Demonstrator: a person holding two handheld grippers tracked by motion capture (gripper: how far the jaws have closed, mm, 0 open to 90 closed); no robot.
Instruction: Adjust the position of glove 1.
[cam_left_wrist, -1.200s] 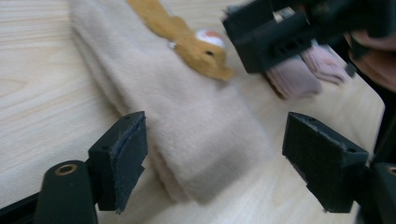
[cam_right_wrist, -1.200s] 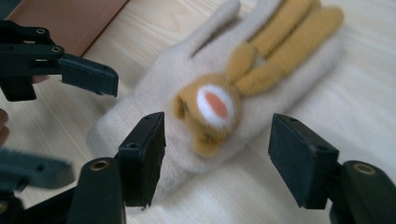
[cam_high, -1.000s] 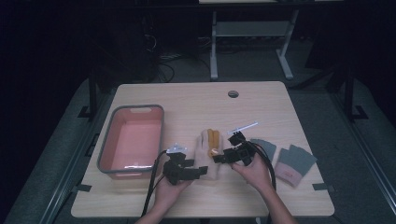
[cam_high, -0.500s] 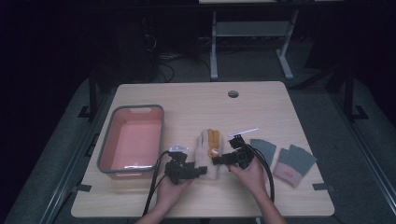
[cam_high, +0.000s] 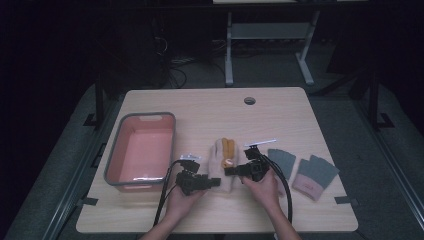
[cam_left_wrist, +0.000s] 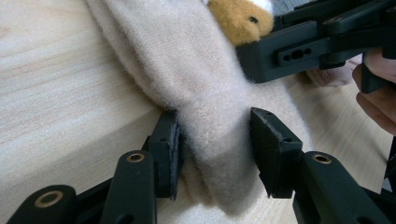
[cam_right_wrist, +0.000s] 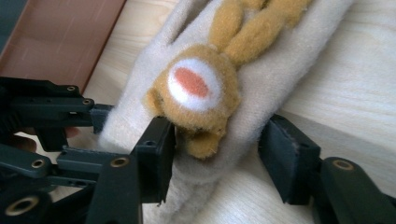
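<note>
A fuzzy beige glove (cam_high: 216, 155) with a tan animal face (cam_right_wrist: 194, 84) sewn on it lies flat at the table's middle front. My left gripper (cam_high: 216, 182) is at its near cuff end. In the left gripper view, the jaws (cam_left_wrist: 217, 154) have just been closing and pinch the beige glove (cam_left_wrist: 187, 70) into a raised ridge. My right gripper (cam_high: 227, 171) comes in from the right and its jaws have also been closing. In the right gripper view, those jaws (cam_right_wrist: 217, 149) straddle the glove (cam_right_wrist: 280, 70) by the face. One pad touches the face and the other stands just clear of the fabric.
A pink tray (cam_high: 114, 160) with a grey rim sits at the left. Two grey gloves (cam_high: 282, 160) (cam_high: 320, 170) lie to the right, the outer one with a pink cuff. A cable hole (cam_high: 249, 100) marks the far table edge.
The left jaws have narrowed onto the glove's cuff end. The right gripper has sunk a little onto the glove, and its jaws stand closer together.
</note>
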